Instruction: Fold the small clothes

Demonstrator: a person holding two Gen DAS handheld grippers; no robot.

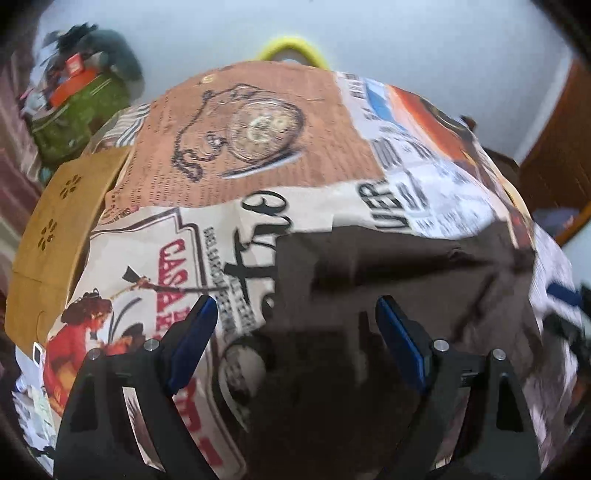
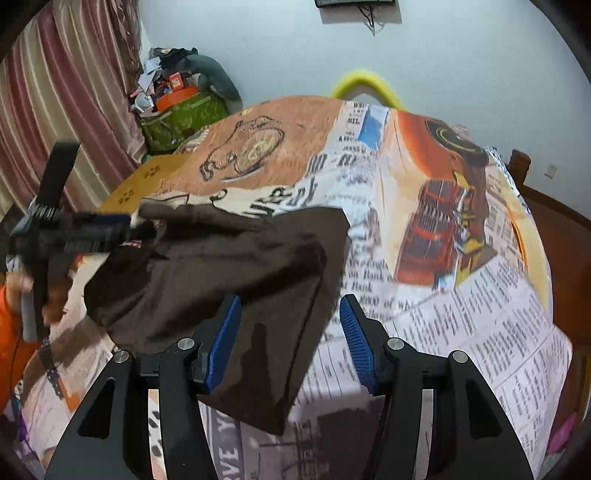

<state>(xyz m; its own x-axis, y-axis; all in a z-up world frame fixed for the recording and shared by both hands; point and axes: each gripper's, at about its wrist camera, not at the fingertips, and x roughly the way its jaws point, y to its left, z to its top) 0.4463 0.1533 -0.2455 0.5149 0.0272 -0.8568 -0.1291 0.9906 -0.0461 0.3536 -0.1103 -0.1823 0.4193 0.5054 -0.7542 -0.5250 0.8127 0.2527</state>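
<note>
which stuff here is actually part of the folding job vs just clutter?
Job:
- dark brown garment, partly folded on the printed bedsheet
- left gripper, open above it
- right gripper, open, garment edge between the pads, not pinched

Clutter:
- yellow-brown cardboard box
- green bag with pile on top
- yellow hoop
- striped curtain

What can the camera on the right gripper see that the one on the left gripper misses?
Only the right wrist view shows the striped curtain, the left gripper reaching at the cloth's far edge, and a dark device high on the wall. Only the left wrist view shows its own blue pads spread wide over the cloth. Both show the dark brown garment, the newspaper-print bedsheet, the yellow hoop and the green bag.
</note>
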